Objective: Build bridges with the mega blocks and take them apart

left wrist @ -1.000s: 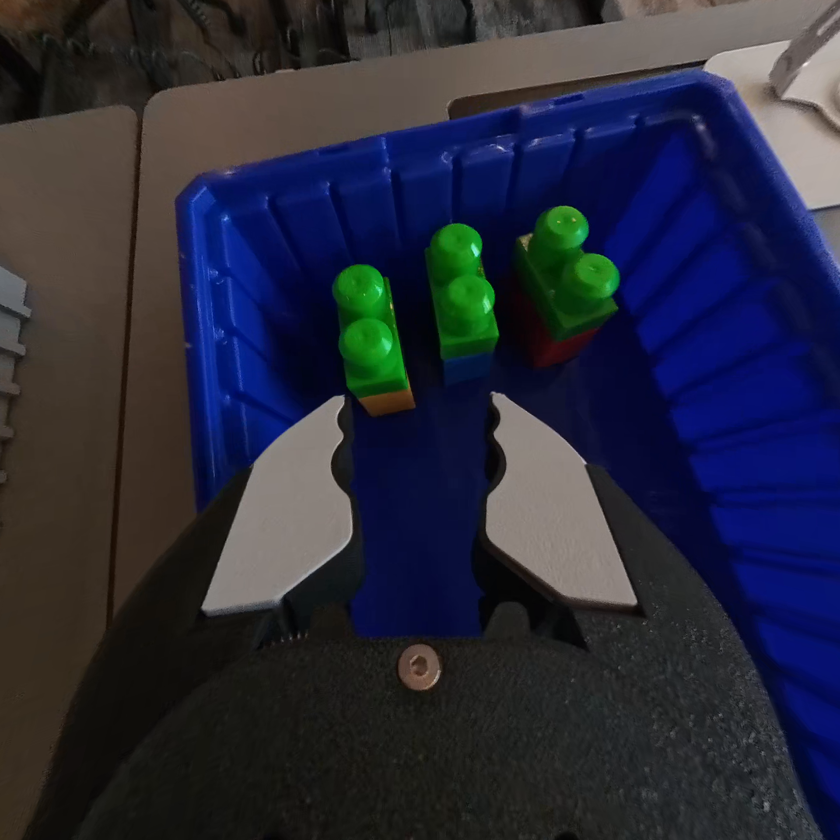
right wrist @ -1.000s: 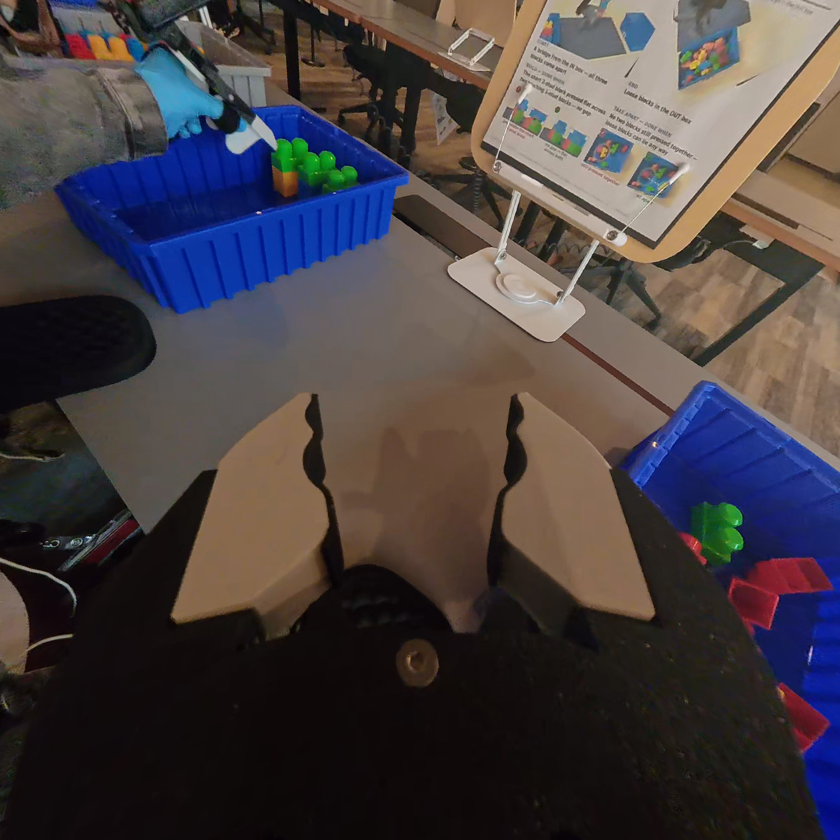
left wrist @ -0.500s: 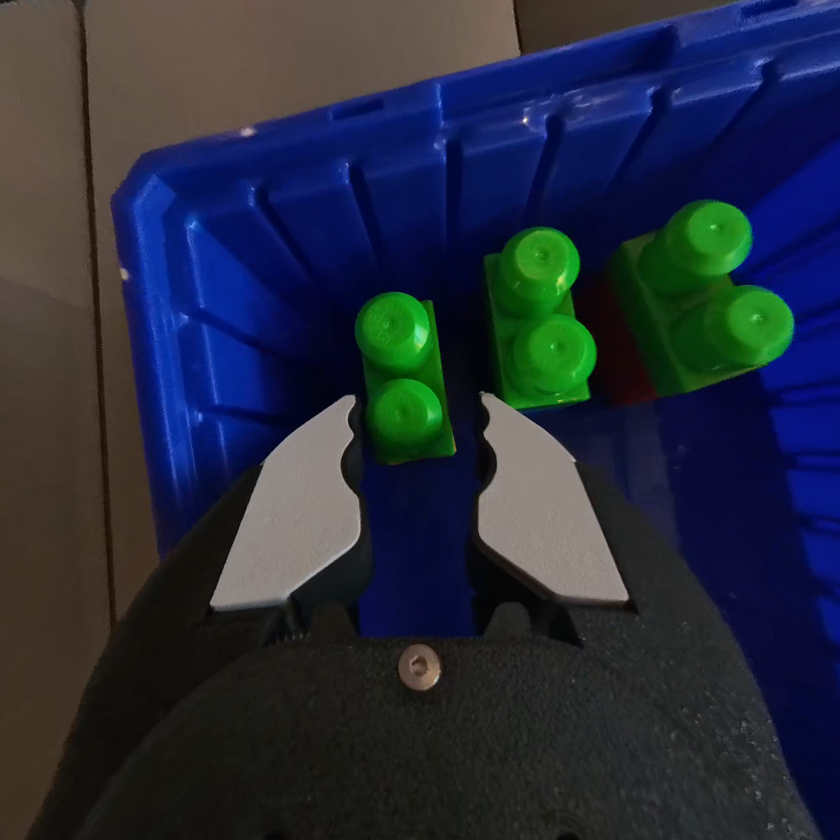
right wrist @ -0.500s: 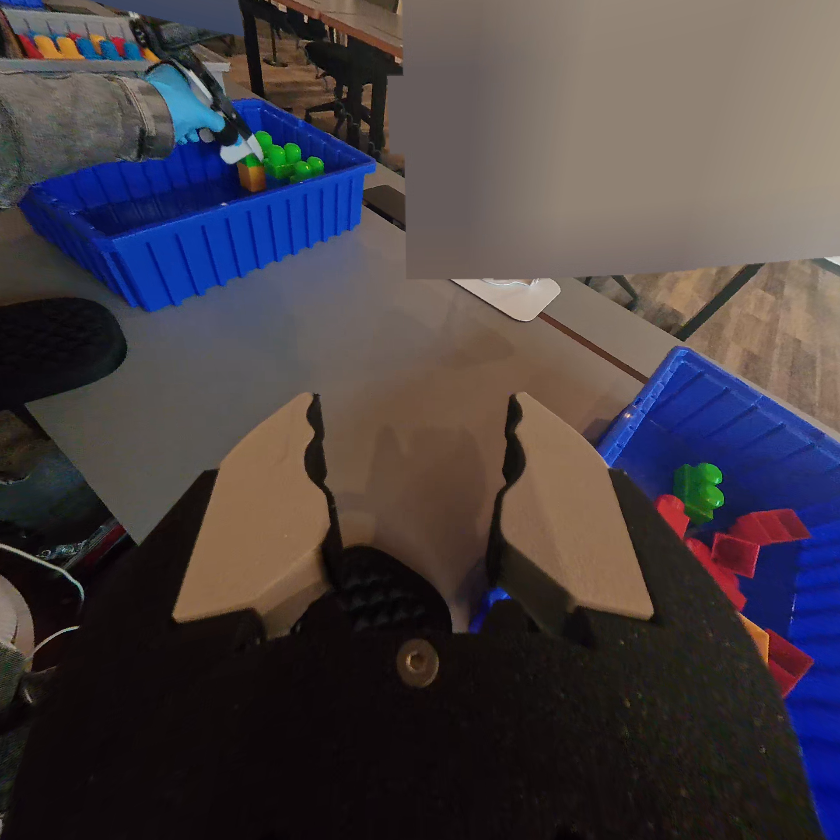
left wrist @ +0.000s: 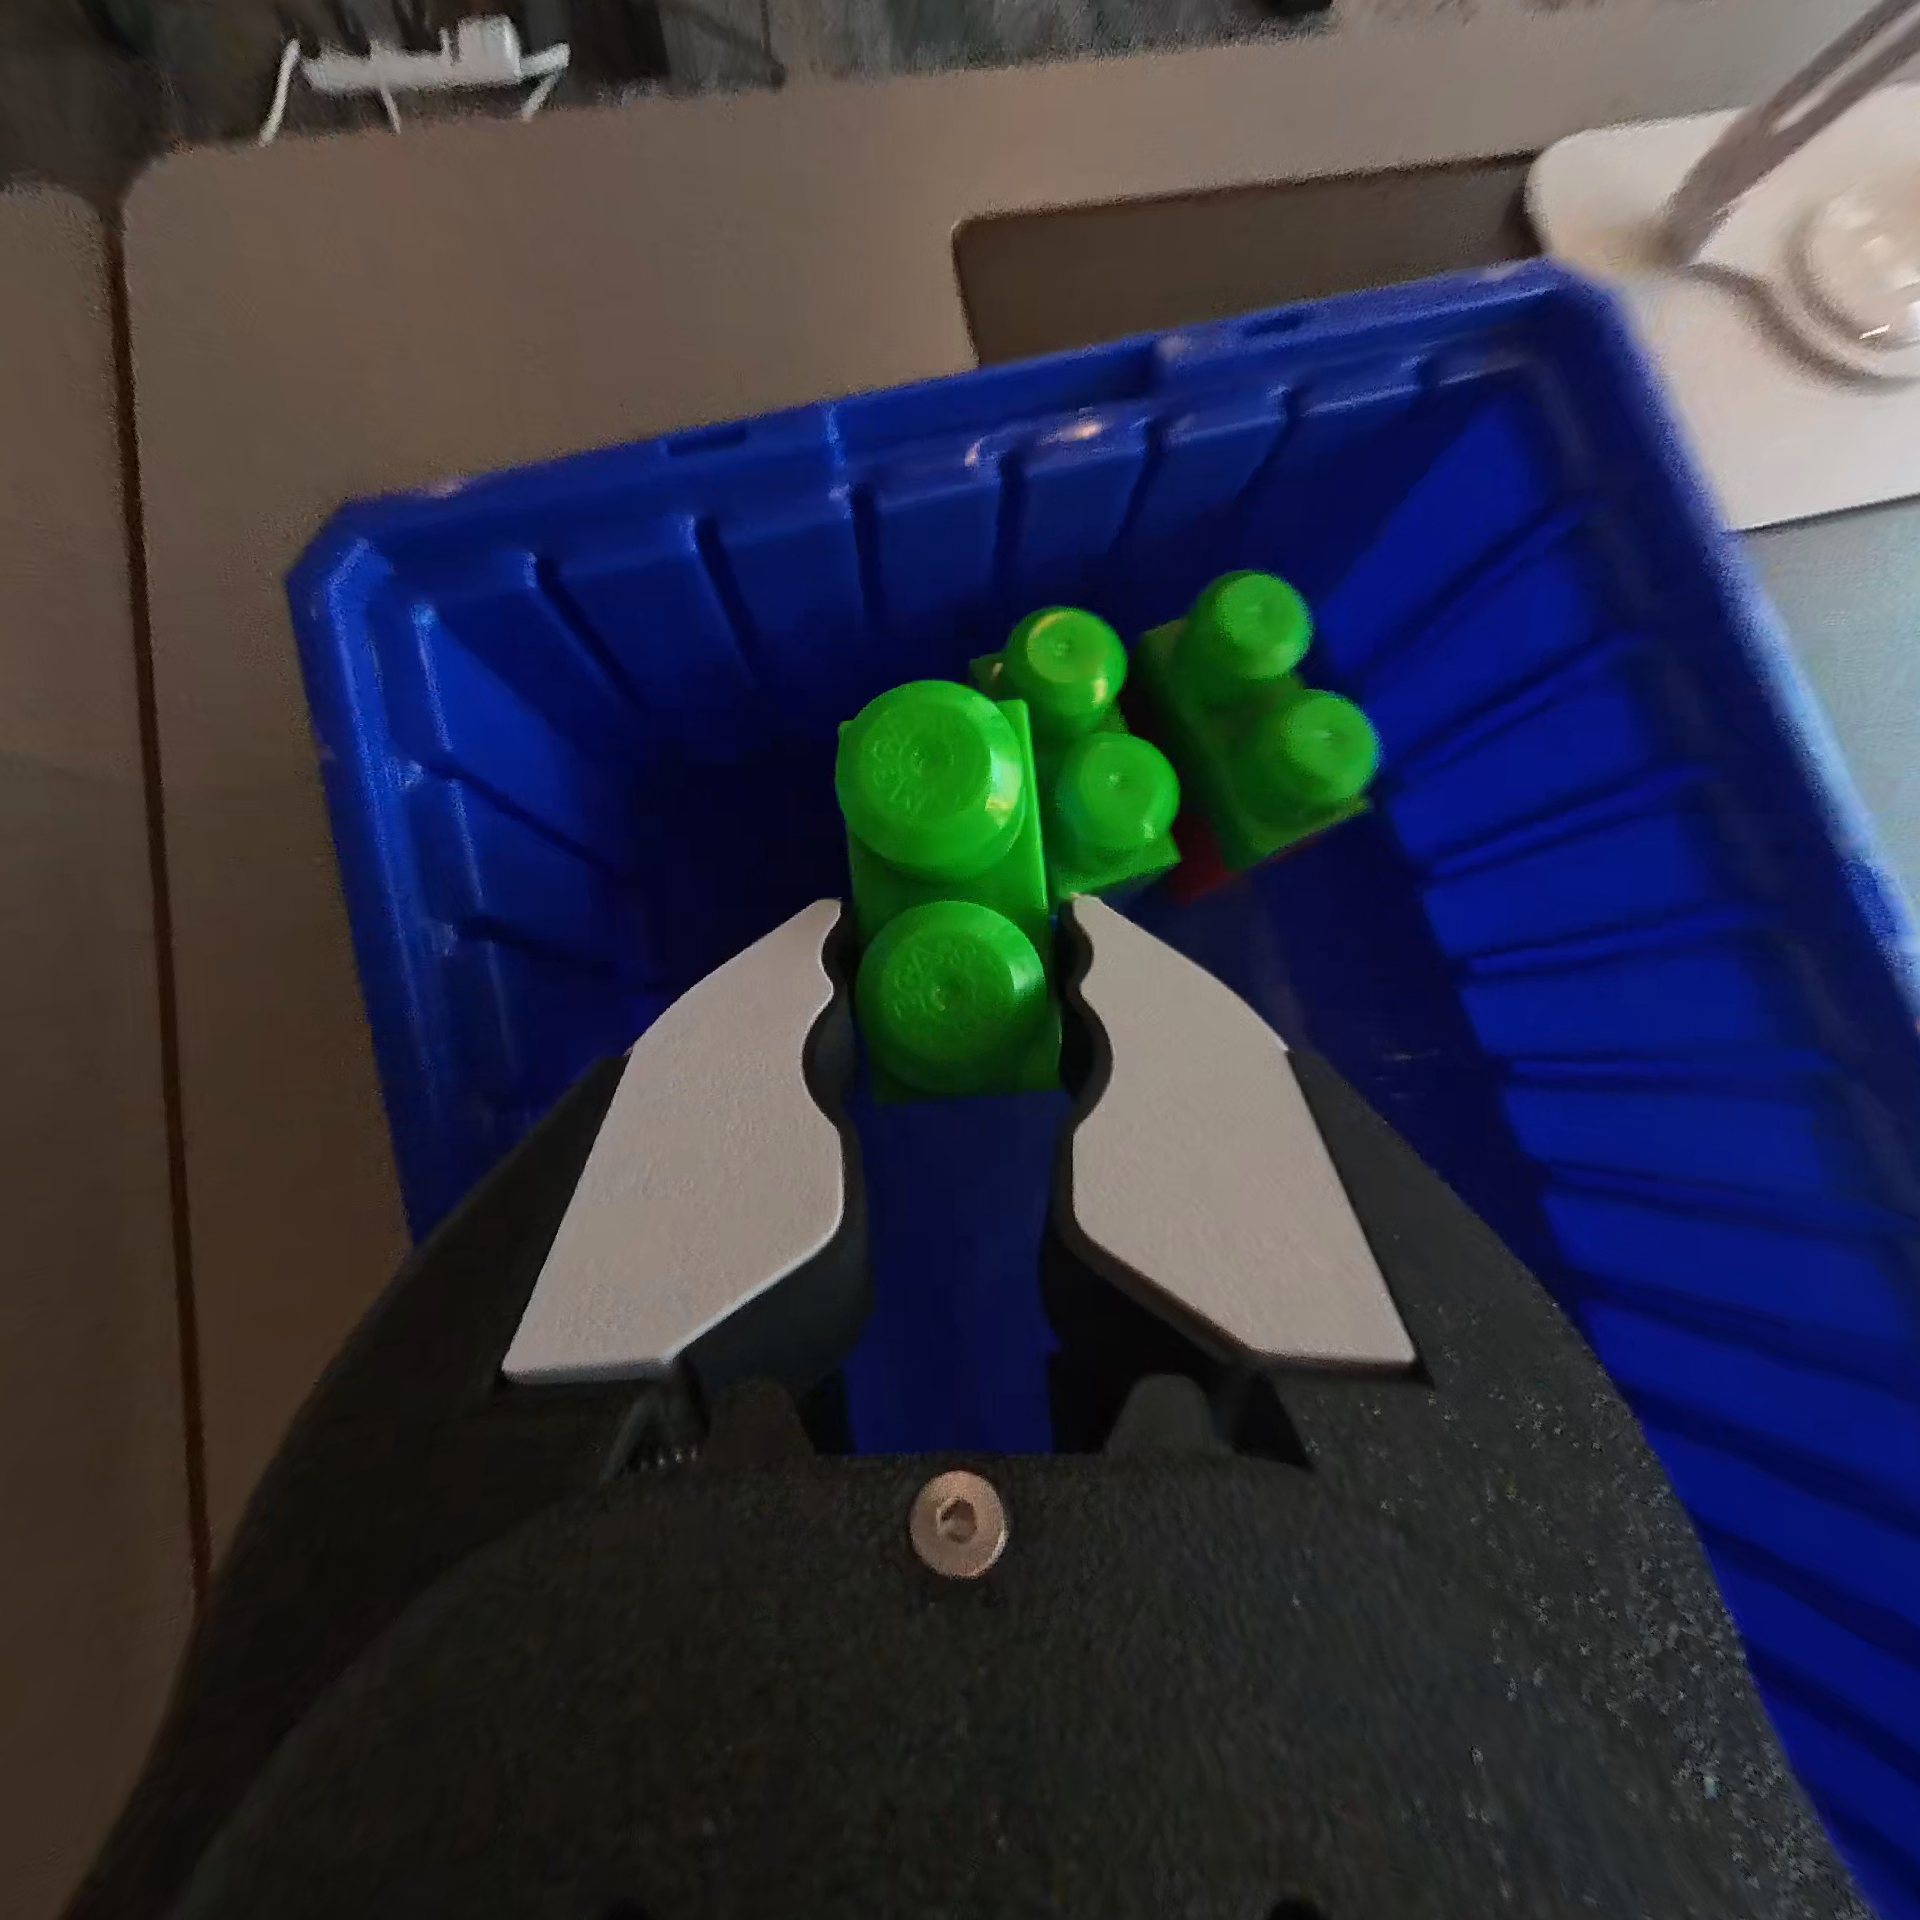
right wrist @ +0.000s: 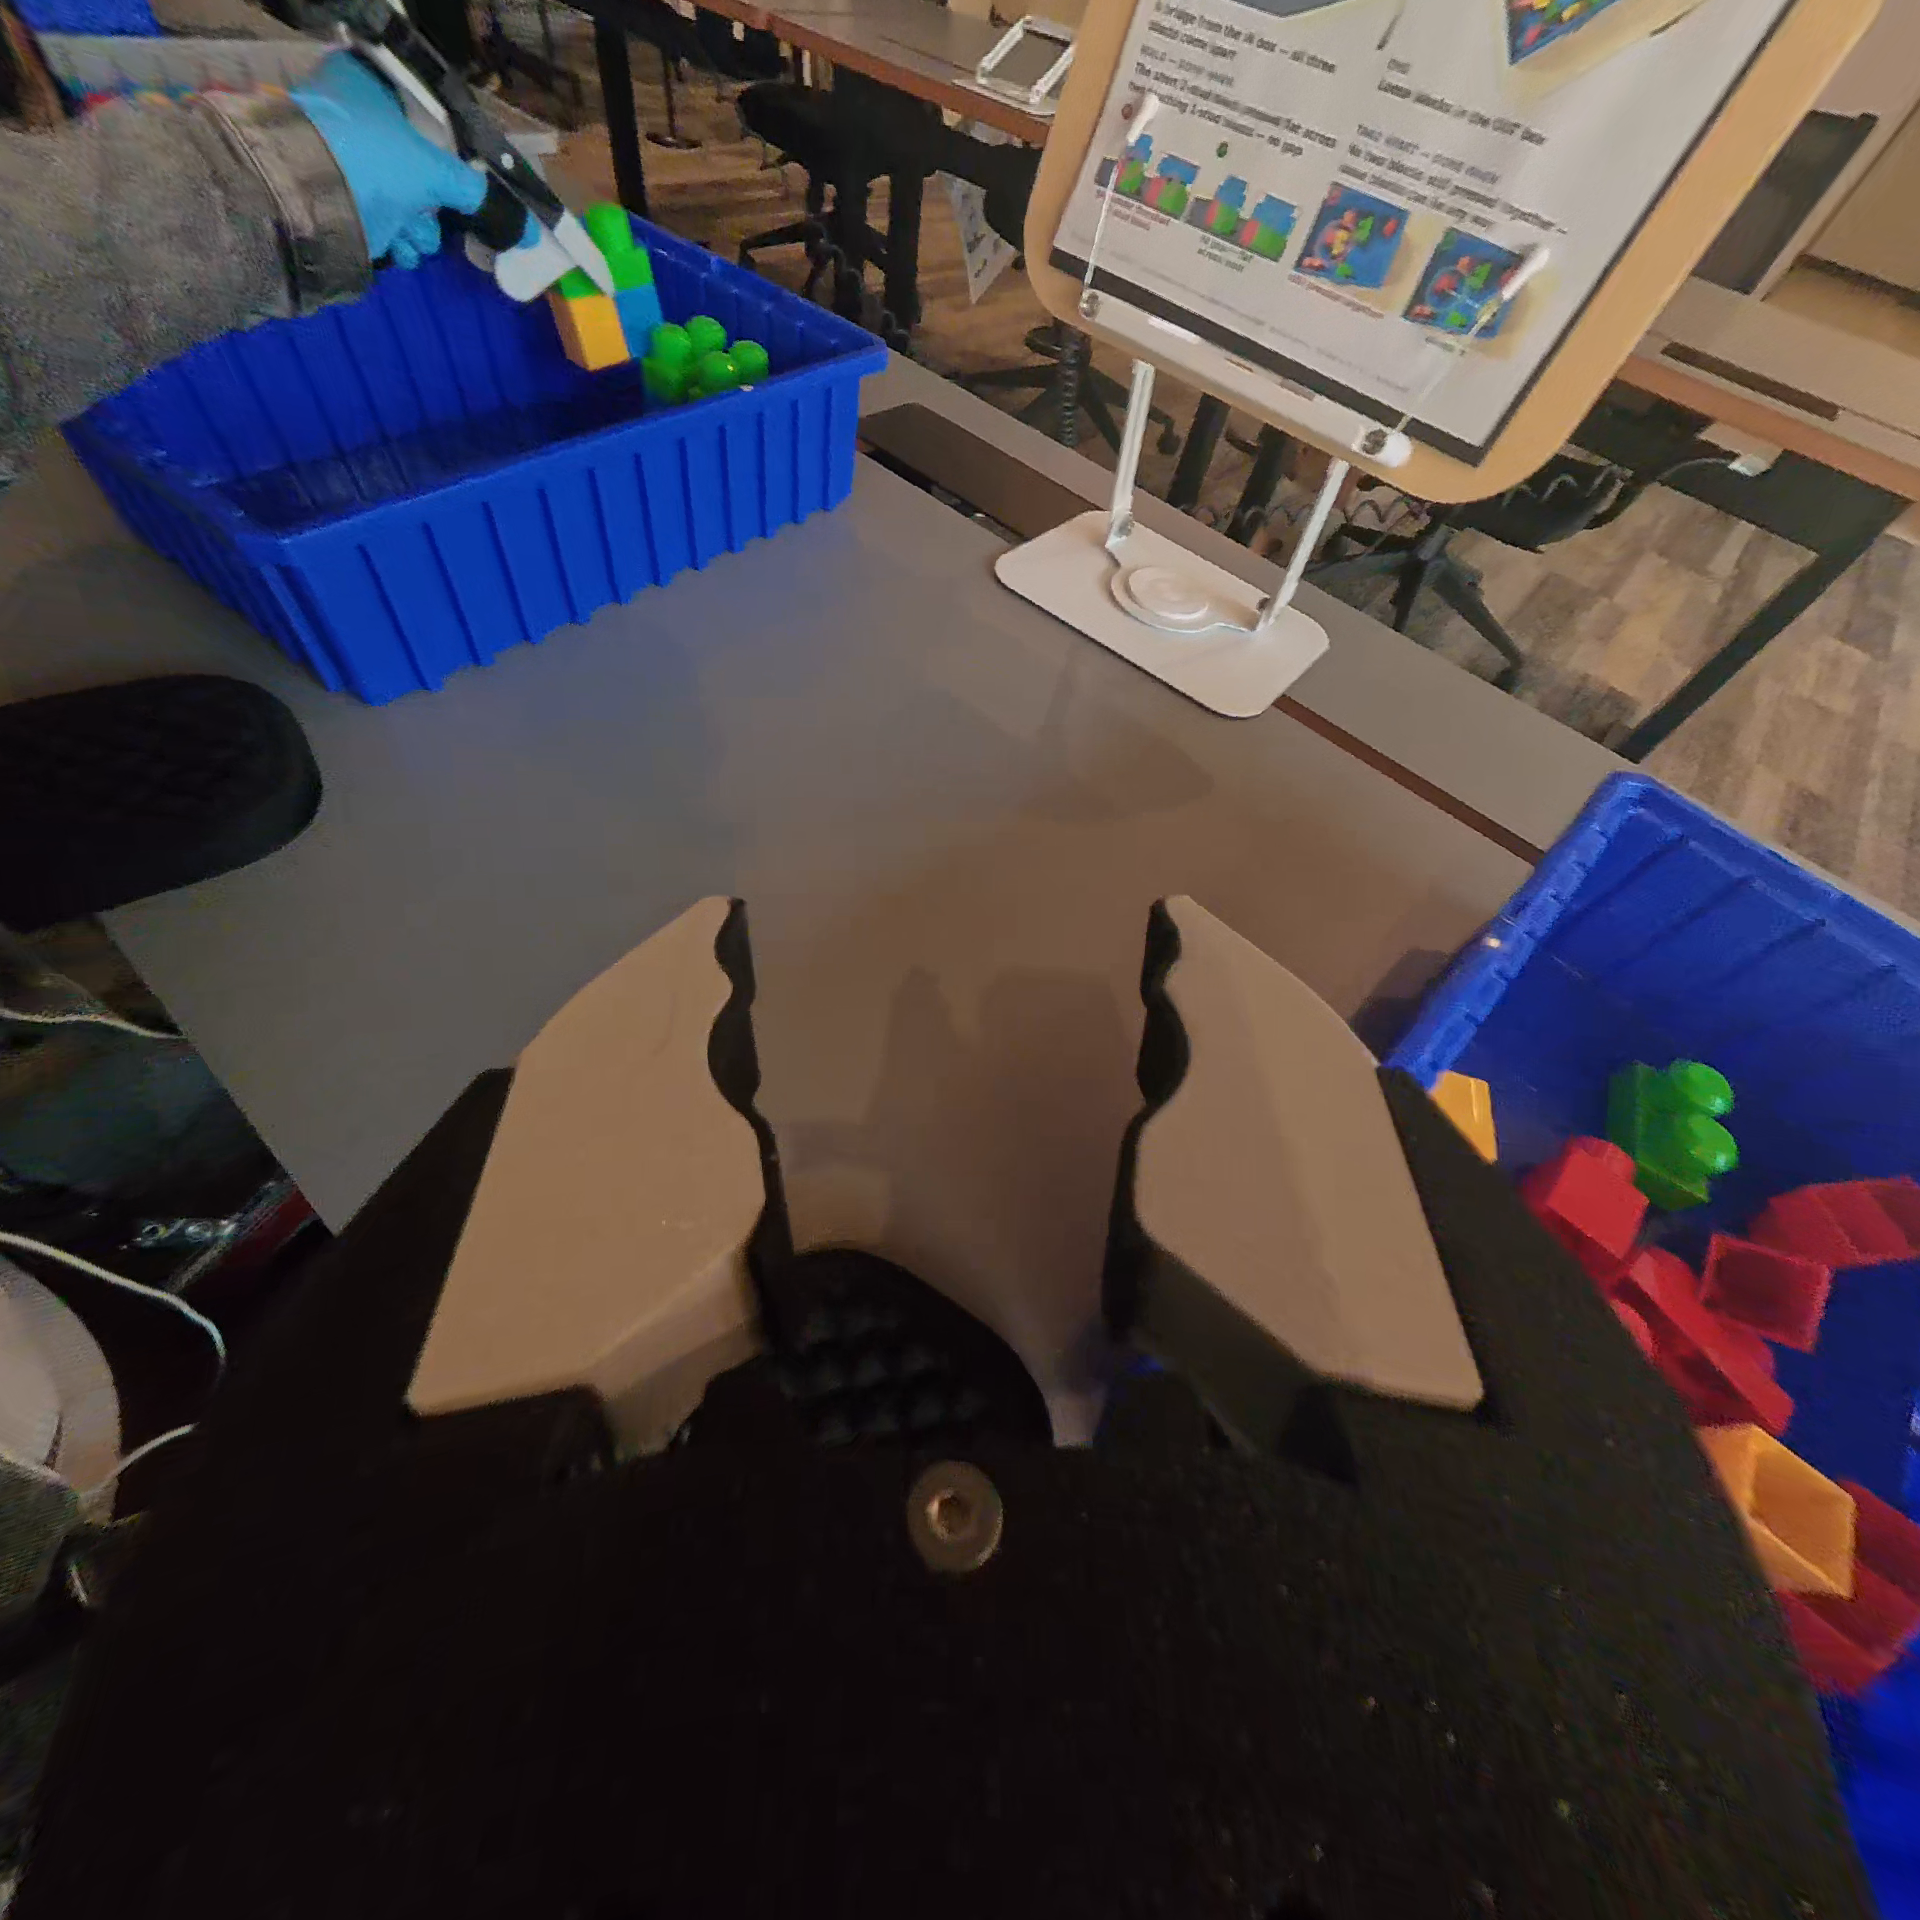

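The left claw (left wrist: 951,987) pinches a green block (left wrist: 951,914), lifted with its yellow and blue bottom blocks above the blue bin (left wrist: 665,582). Two more green-topped bridges (left wrist: 1174,748) sit beside it, awaiting dismantling. The right claw (right wrist: 945,1029) hangs spread over the table (right wrist: 831,790), idle.

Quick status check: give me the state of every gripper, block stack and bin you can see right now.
Left gripper: shut on the green-topped stack, lifted.
Green-topped stack: held tilted above the bin floor; its lower blocks are orange and blue.
Two other green-topped stacks: standing in the left bin.
Left bin: on the table, mostly bare floor.
Right gripper: open, holding nothing, over the table.
Right bin: holds loose red, orange and green blocks.
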